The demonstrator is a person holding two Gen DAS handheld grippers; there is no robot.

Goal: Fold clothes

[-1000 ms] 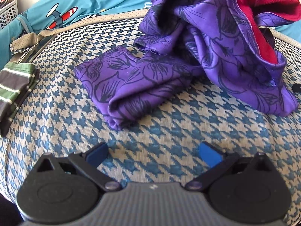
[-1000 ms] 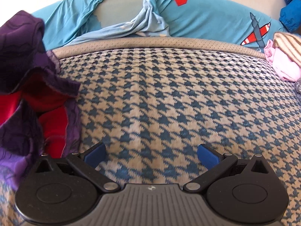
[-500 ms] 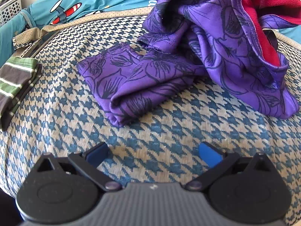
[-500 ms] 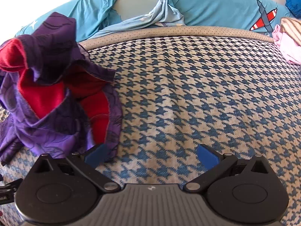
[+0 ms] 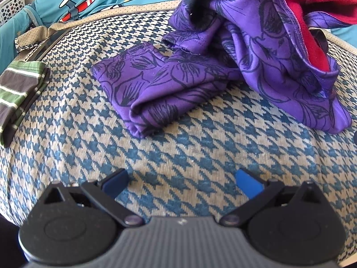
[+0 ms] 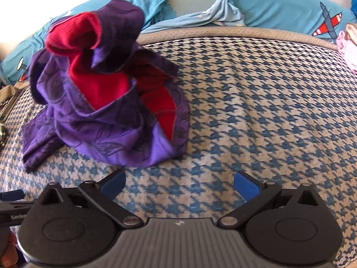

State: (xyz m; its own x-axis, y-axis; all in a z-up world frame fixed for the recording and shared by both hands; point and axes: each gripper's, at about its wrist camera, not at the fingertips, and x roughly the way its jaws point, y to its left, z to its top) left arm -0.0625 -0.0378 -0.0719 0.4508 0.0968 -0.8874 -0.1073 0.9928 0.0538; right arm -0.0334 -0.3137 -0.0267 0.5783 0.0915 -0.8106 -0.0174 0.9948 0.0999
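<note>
Purple cloth with a dark flower print and a red lining, one garment (image 5: 256, 51), lies crumpled on a blue-and-cream houndstooth cover (image 5: 178, 151) in the left wrist view. It fills the frame from 12 to 2 o'clock, with one flat folded part reaching toward the centre. The left gripper (image 5: 181, 183) sits low at 6 o'clock, its two blue-padded fingers (image 5: 248, 184) spread wide and holding nothing, apart from the garment. One striped green-and-grey cloth (image 5: 20, 93) lies folded at 9 o'clock on the cover's left edge. One teal sheet with a red-and-white aeroplane print (image 5: 73, 2) runs behind the cover's taupe border at 11 o'clock, beside a white perforated basket (image 5: 11, 6) in the corner. Bare cover lies between the fingers and the garment's nearest fold.

In the right wrist view the same garment (image 6: 100, 102) stands heaped at 10 o'clock, red lining showing in several folds. The right gripper (image 6: 179, 185) sits at 6 o'clock, two blue pads (image 6: 246, 186) wide apart and empty, its left pad just short of the garment's hem. From the centre to 3 o'clock the cover (image 6: 256, 116) is bare up to its taupe border. Beyond lies the aeroplane sheet (image 6: 290, 6), and one pink cloth (image 6: 348, 51) shows at the 2 o'clock edge.
</note>
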